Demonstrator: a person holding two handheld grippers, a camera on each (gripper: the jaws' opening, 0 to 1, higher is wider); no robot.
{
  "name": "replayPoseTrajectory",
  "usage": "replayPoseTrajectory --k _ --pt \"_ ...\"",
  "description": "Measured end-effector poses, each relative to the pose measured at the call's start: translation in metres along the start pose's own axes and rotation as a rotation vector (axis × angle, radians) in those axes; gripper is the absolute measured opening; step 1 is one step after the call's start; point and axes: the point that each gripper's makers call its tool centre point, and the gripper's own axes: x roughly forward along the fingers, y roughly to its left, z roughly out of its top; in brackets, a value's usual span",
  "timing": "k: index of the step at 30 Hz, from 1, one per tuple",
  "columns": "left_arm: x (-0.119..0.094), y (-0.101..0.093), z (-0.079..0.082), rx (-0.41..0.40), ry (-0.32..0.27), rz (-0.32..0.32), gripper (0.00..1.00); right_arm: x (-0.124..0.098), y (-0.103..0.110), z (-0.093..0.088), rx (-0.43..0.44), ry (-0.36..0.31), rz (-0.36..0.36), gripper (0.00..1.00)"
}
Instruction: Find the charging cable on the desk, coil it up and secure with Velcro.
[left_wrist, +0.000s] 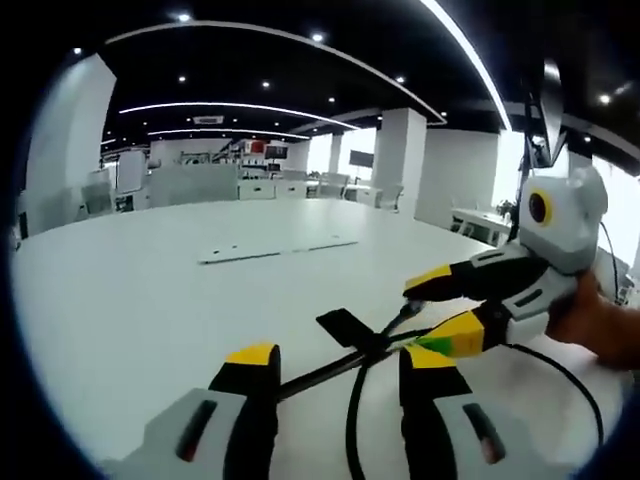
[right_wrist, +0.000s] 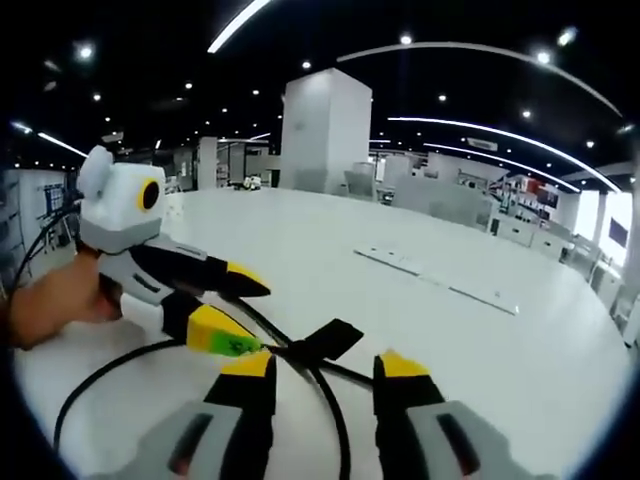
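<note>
Left gripper view. The left tool rises from the bottom edge with its yellow-tipped jaws apart and nothing clamped between them. The black charging cable lies on the white surface and runs through the gap between the jaws; whether it touches either jaw cannot be told. Just beyond the jaw tips, the Velcro strap lies flat as a dark tab where the cable runs cross. The right tool enters from the right, held by a hand. Its jaws are slightly parted and reach the cable near the strap; a small green patch marks the lower tip. A firm pinch on the cable cannot be confirmed. A long loop of cable curves away to the right behind that tool.

Right gripper view. The right tool shows its own jaws spread, with the cable passing between them and the strap just ahead. The left tool comes in from the left, gripped by a hand, its parted tips converging at the strap. A wide cable loop sweeps out to the left.

Assessment: both tools meet at the strap, probably because that point anchors the coil. The cable is loosely looped, not yet bundled, and the strap is unfastened.
</note>
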Motion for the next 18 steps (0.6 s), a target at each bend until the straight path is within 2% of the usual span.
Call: replayPoseTrajectory --k 5,11,18 --pt "-0.011 -0.002 -0.001 -0.057 -0.009 -0.01 0.49 -0.014 0.001 -0.001 0.018 -0.007 -0.004 0.4" --pt "-0.031 -0.014 0.001 -0.049 -0.024 -0.008 0.5 -0.031 0.01 -0.003 0.04 -0.01 0.006 0.39" --pt "-0.057 -0.027 -0.012 -0.035 -0.013 0.009 0.48 -0.055 0.023 -0.012 0.059 -0.018 0.011 0.39"
